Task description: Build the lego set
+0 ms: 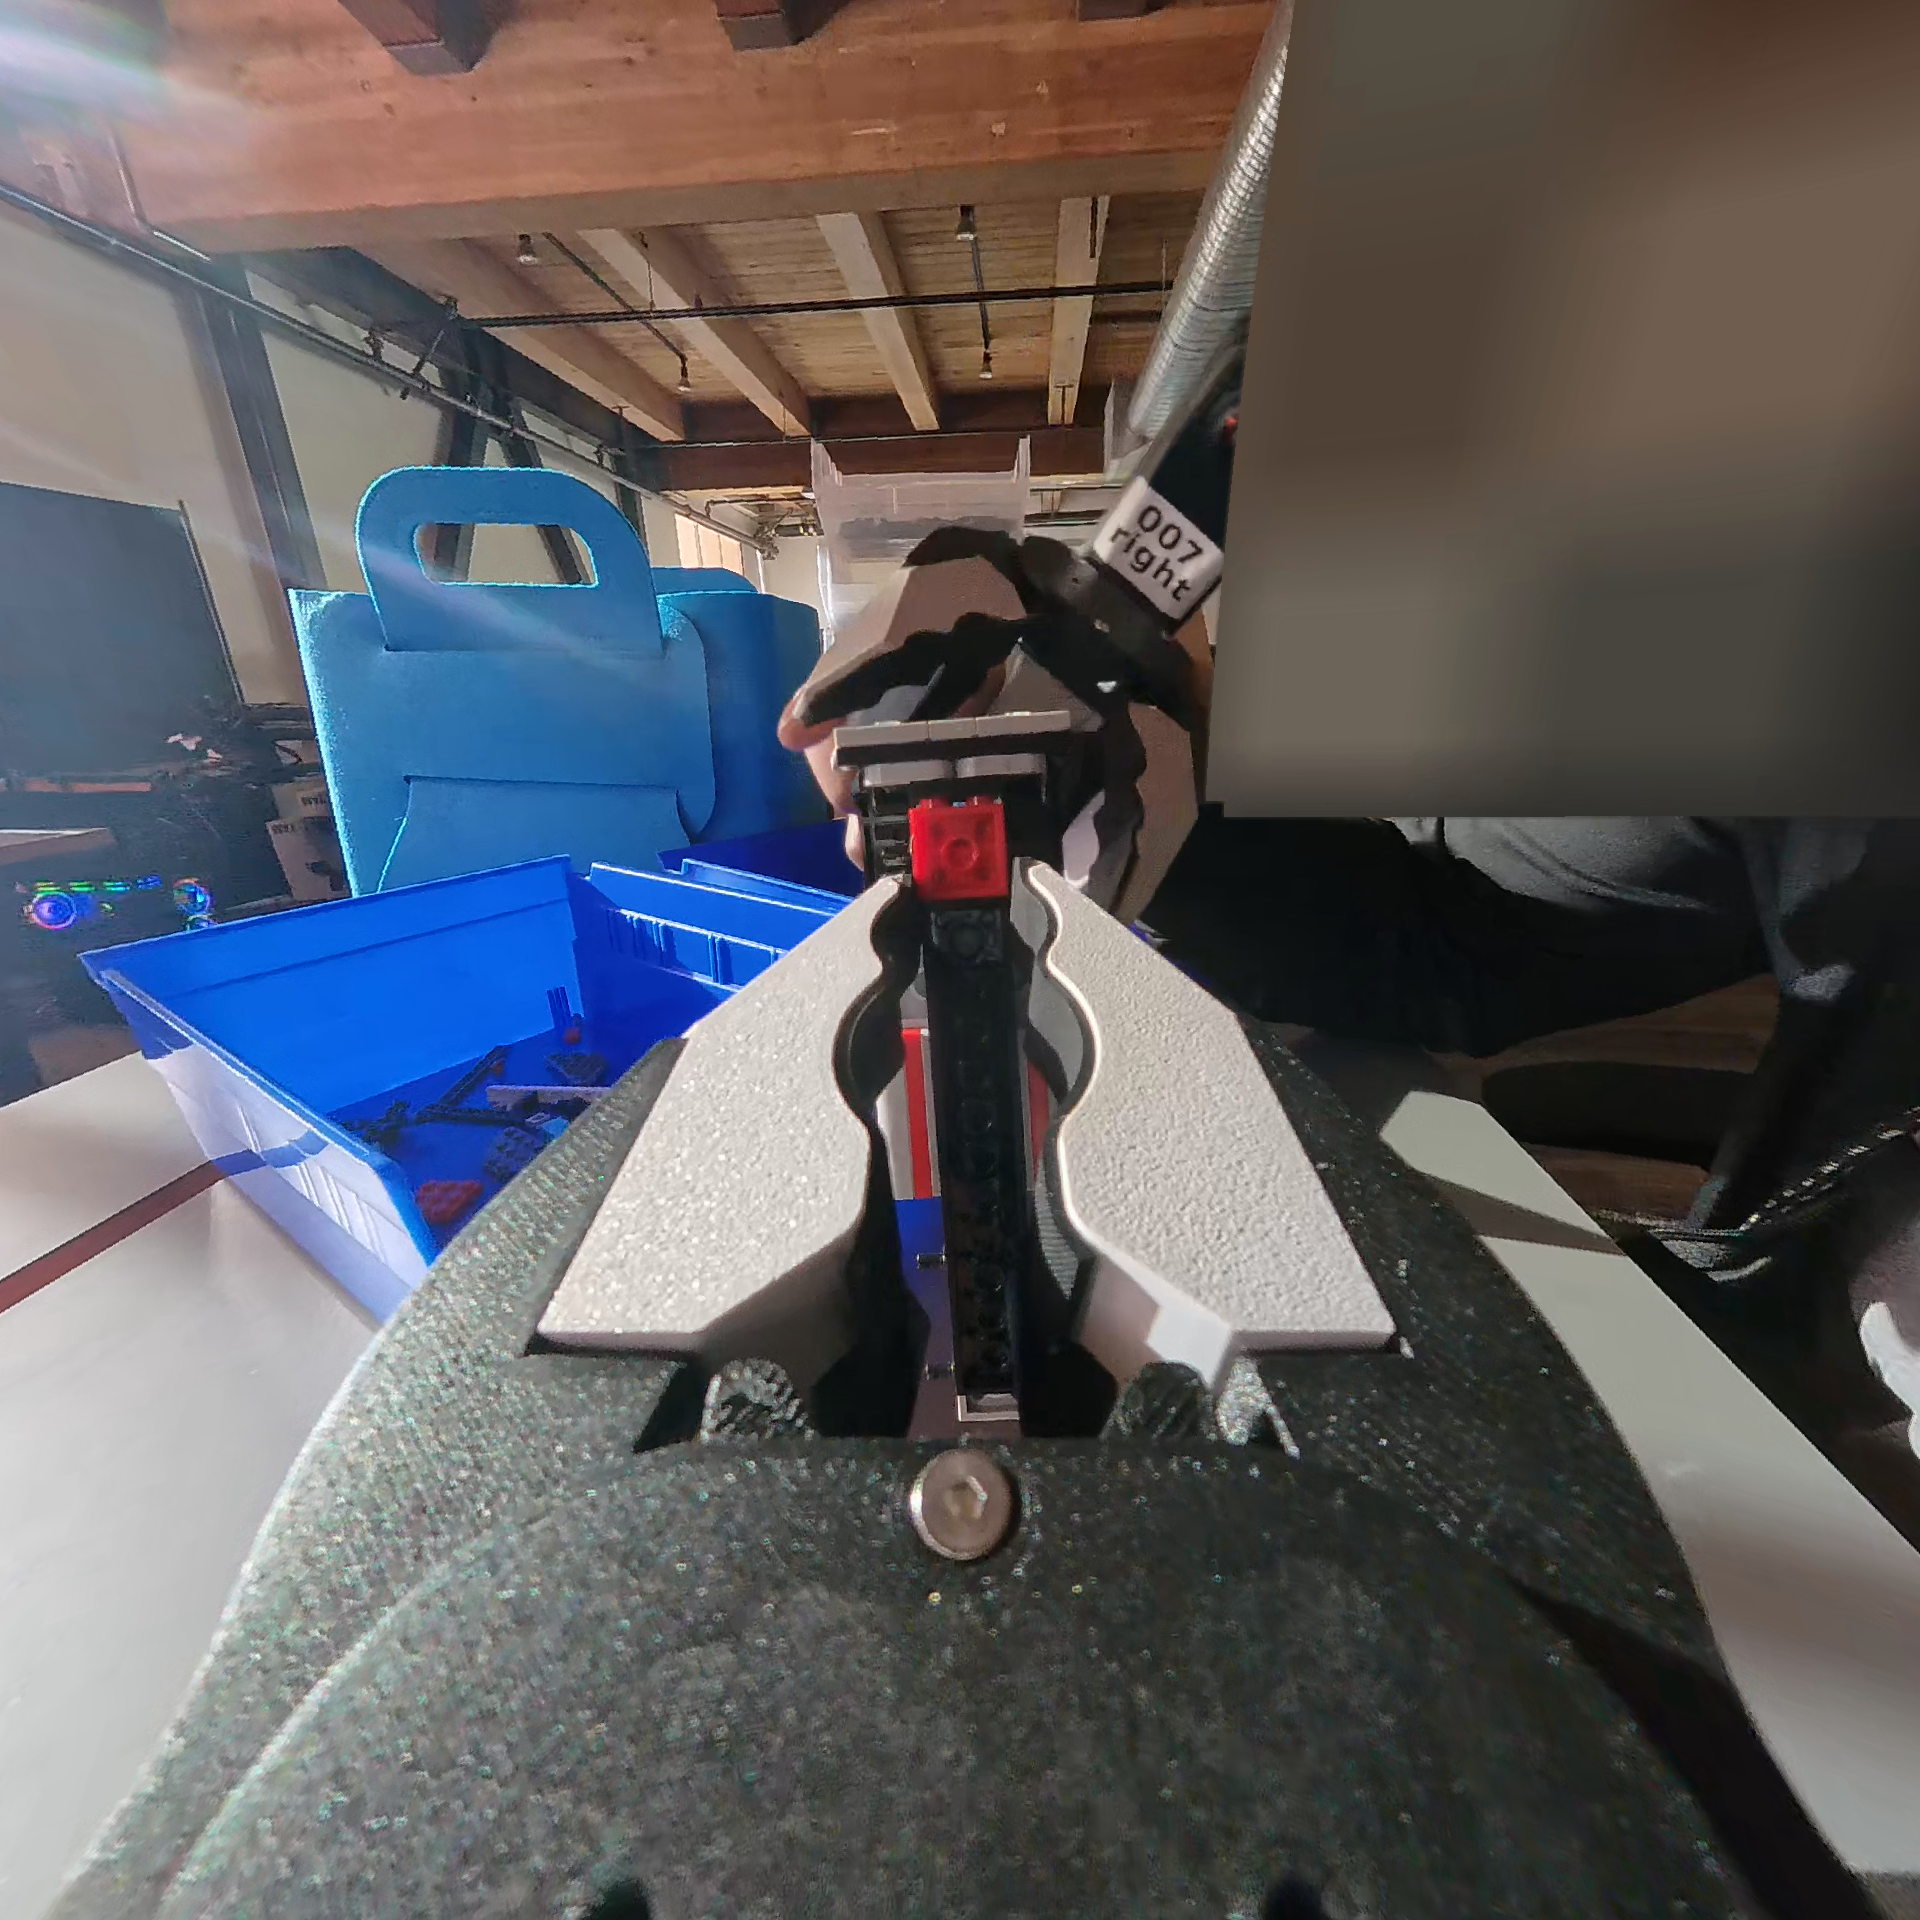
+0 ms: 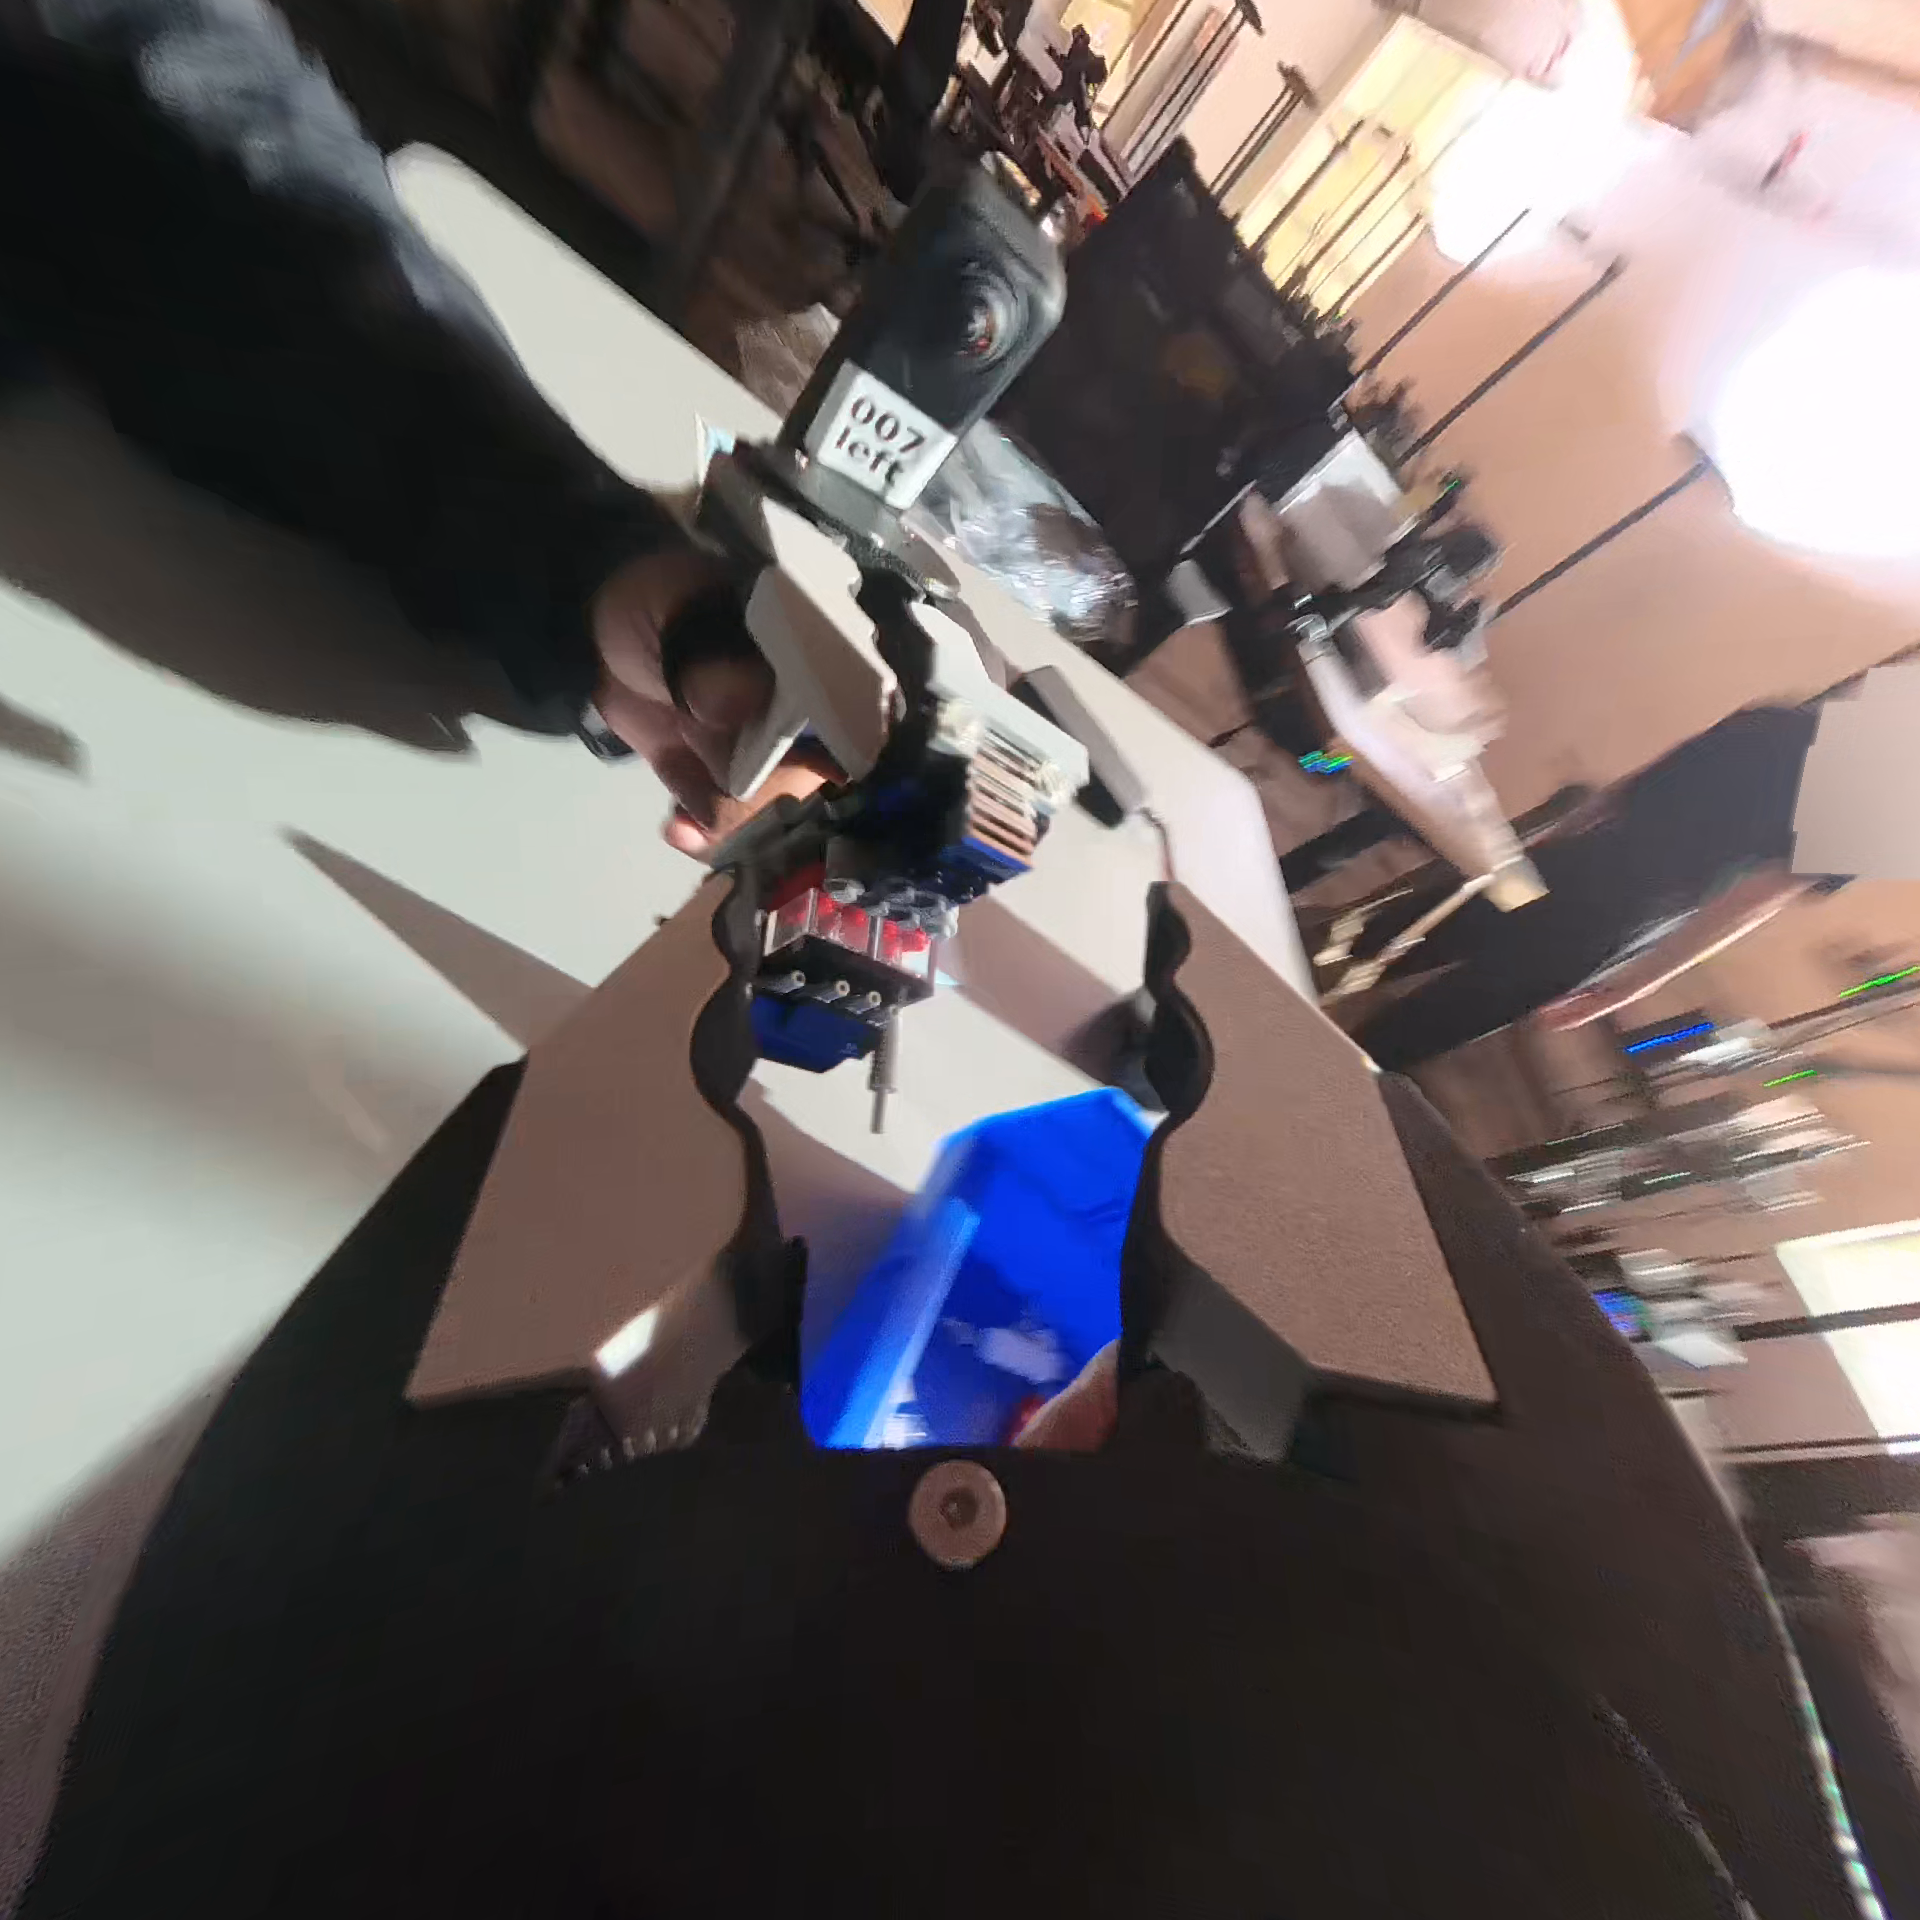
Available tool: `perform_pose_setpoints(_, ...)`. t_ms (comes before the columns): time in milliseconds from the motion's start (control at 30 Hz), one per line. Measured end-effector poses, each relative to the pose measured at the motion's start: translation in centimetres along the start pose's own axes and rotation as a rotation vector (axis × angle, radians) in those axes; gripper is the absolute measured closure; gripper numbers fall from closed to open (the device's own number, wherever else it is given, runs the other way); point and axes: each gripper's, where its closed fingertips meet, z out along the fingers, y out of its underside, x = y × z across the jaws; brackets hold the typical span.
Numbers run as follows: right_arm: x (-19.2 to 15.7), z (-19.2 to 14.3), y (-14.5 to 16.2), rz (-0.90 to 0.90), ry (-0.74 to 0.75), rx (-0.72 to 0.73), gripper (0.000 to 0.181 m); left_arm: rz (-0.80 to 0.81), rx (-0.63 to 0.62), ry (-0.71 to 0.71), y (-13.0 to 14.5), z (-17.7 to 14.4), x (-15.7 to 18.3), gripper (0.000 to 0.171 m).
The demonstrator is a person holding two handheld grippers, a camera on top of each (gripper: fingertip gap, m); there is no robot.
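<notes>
Blue foam case (image 1: 520, 686) upright behind bin; dark monitor (image 1: 99, 613) left; wooden ceiling beams (image 1: 665, 114).

Exposed wooden ceiling beams (image 1: 665, 135) are running overhead, with black pipes (image 1: 810, 308) crossing beneath them. A dark monitor (image 1: 99, 613) is standing at the left beside sunlit walls. Bright windows (image 2: 1829, 436) are glaring across the blurred room.
</notes>
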Motion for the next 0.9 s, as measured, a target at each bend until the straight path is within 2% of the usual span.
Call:
perform_pose_setpoints(133, -0.1, 0.3, -0.2, -0.177, 0.071, 0.019, 0.088, -0.022, -0.001, -0.007, 0.1, 0.1, -0.2, 0.155)
perform_pose_setpoints(367, -0.7, 1.3, -0.5, -0.314, 0.117, 0.001, 0.069, -0.056, 0.03, -0.037, -0.4, -0.4, -1.0, 0.155)
perform_pose_setpoints(600, -1.1, 2.6, -0.5, -0.429, 0.184, 0.006, 0.064, -0.11, 0.099, -0.051, -1.5, -1.1, -1.8, 0.155)
perform_pose_setpoints(900, -0.2, 3.0, 0.1, -0.521, 0.289, -0.006, 0.07, -0.144, 0.121, -0.01, -1.6, -1.1, -1.3, 0.155)
